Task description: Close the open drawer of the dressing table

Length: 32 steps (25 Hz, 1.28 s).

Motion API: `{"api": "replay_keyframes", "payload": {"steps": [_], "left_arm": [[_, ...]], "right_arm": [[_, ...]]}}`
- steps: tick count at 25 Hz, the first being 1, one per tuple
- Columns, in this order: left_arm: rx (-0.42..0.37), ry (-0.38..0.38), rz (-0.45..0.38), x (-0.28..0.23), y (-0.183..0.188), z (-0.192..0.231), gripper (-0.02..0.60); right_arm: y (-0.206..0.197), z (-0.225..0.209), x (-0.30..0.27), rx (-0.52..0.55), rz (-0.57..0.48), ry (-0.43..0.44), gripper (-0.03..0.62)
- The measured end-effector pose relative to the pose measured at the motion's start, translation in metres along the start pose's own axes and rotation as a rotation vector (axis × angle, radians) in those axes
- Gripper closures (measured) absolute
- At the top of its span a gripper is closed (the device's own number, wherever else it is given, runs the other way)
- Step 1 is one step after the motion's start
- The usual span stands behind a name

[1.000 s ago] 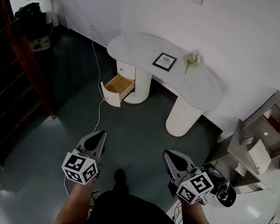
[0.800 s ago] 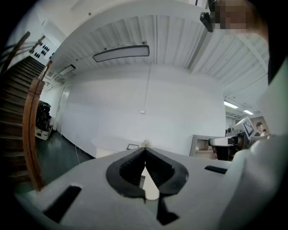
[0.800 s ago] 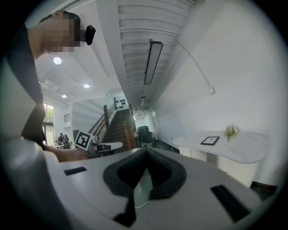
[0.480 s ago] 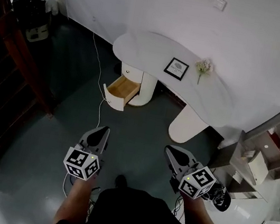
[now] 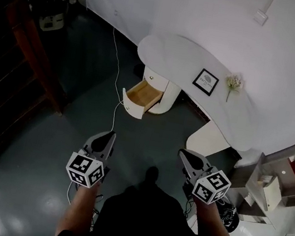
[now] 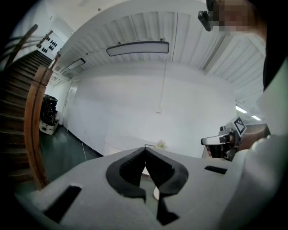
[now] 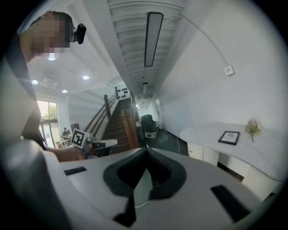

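Observation:
The white dressing table point(image 5: 175, 54) stands against the wall ahead of me. Its wooden drawer point(image 5: 141, 96) is pulled out toward the floor on the left pedestal. My left gripper point(image 5: 109, 135) and right gripper point(image 5: 184, 152) hang low over the dark floor, well short of the drawer and apart from it. In the left gripper view the jaws meet at the left gripper's tip point(image 6: 145, 148) with nothing between them. The right gripper's tip point(image 7: 145, 149) is likewise shut and holds nothing, and the table point(image 7: 211, 134) lies to its right.
A framed picture point(image 5: 205, 81) and a small flower sprig point(image 5: 233, 82) sit on the tabletop. A white cable point(image 5: 116, 109) runs across the floor beside the drawer. A wooden stair rail point(image 5: 32, 52) rises on the left; a shelf unit point(image 5: 290, 174) stands at the right.
The dressing table and drawer have shifted to the right in the head view as the head turned. Both grippers keep the same low, shut pose.

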<state>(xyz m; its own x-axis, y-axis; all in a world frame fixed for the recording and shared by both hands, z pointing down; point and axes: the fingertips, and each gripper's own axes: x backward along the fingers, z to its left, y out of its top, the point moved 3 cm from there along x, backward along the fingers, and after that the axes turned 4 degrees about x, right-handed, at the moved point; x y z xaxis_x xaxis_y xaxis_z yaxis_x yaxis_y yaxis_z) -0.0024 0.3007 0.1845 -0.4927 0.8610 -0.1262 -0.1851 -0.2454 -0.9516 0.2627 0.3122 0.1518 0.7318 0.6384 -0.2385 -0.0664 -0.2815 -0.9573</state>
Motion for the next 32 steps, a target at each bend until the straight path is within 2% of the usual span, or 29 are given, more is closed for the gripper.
{"api": "replay_keyframes", "payload": {"steps": [4, 10, 15, 20, 25, 28, 32], "left_arm": [[0.042, 0.047, 0.030, -0.015, -0.007, 0.027, 0.572], [0.034, 0.111, 0.050, -0.069, 0.005, 0.071, 0.572], [0.049, 0.149, 0.045, -0.136, 0.033, 0.115, 0.572], [0.071, 0.216, -0.002, -0.185, 0.058, 0.160, 0.572], [0.131, 0.196, 0.069, -0.211, 0.039, 0.195, 0.572], [0.176, 0.192, 0.077, -0.218, 0.036, 0.233, 0.572], [0.175, 0.140, 0.132, -0.225, 0.028, 0.276, 0.572]], "right_arm": [[0.008, -0.015, -0.047, -0.006, -0.001, 0.065, 0.589], [0.012, -0.071, -0.127, -0.031, 0.028, 0.145, 0.588], [0.044, -0.127, -0.199, -0.022, 0.032, 0.209, 0.588], [0.062, -0.171, -0.267, 0.029, 0.094, 0.295, 0.588], [0.070, -0.184, -0.325, -0.006, 0.112, 0.302, 0.588], [0.057, -0.182, -0.360, -0.036, 0.174, 0.269, 0.588], [0.043, -0.162, -0.398, -0.068, 0.241, 0.269, 0.588]]}}
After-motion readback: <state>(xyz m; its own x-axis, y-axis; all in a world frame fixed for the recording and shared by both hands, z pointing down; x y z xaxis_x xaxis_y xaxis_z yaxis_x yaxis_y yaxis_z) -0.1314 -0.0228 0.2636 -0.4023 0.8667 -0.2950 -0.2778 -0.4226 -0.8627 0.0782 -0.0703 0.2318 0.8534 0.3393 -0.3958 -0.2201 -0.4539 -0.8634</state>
